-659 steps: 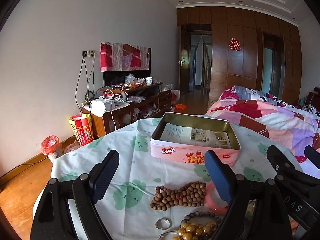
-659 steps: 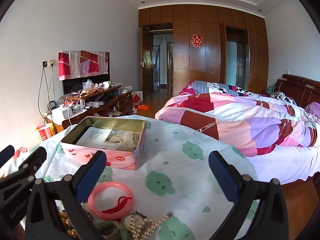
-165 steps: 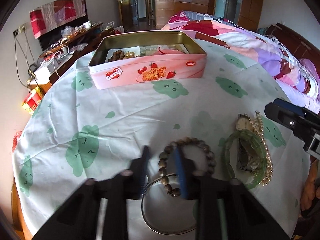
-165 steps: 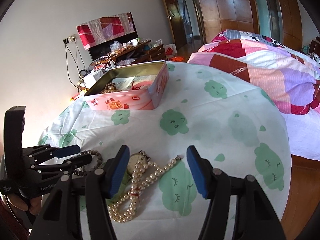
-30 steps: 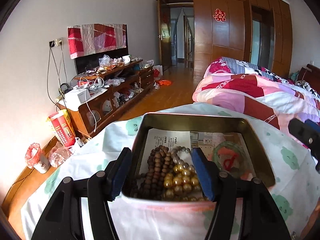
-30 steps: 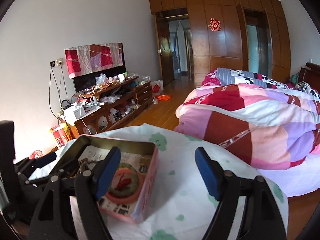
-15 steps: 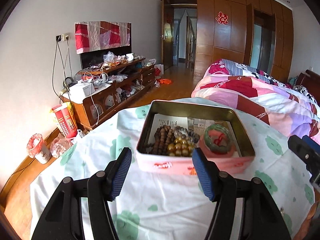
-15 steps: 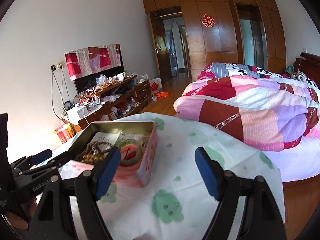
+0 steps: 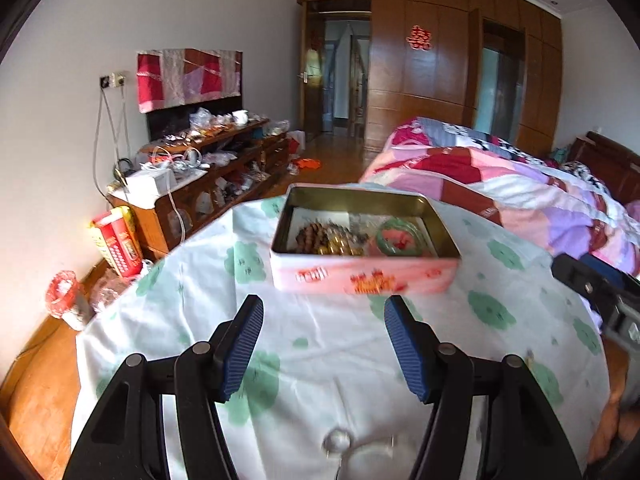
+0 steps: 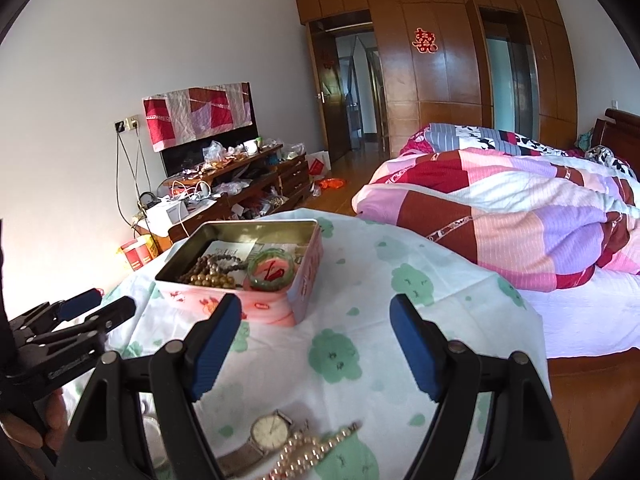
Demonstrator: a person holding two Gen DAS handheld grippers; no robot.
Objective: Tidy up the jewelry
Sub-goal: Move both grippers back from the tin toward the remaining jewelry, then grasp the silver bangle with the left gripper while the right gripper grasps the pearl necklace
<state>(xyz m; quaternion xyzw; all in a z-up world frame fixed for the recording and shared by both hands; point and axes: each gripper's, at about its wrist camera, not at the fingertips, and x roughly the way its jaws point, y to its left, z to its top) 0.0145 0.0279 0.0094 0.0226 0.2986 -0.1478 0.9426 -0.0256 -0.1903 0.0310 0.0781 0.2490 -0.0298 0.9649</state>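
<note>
A pink tin box (image 9: 362, 276) (image 10: 264, 304) stands open at the far side of the table and holds brown and gold bead strings (image 9: 320, 238) (image 10: 212, 272) and a green bangle over a pink one (image 9: 400, 236) (image 10: 272, 270). My left gripper (image 9: 322, 344) hangs open and empty in front of the box, above the cloth. My right gripper (image 10: 316, 340) is open and empty too, right of the box. Near its base lie a wristwatch (image 10: 270, 432) and a pearl string (image 10: 316, 452). A small ring (image 9: 336, 440) shows blurred on the cloth at the left gripper's base.
The table wears a white cloth with green prints (image 9: 488, 312) (image 10: 408, 280). A bed with a patchwork quilt (image 10: 520, 216) stands right of it. A cluttered wooden cabinet (image 9: 208, 188) runs along the left wall, with a red carton (image 9: 116, 244) on the floor.
Both grippers have drawn back from the box toward the near side of the table, still open. The watch and pearls have come into the right wrist view, the ring into the left.
</note>
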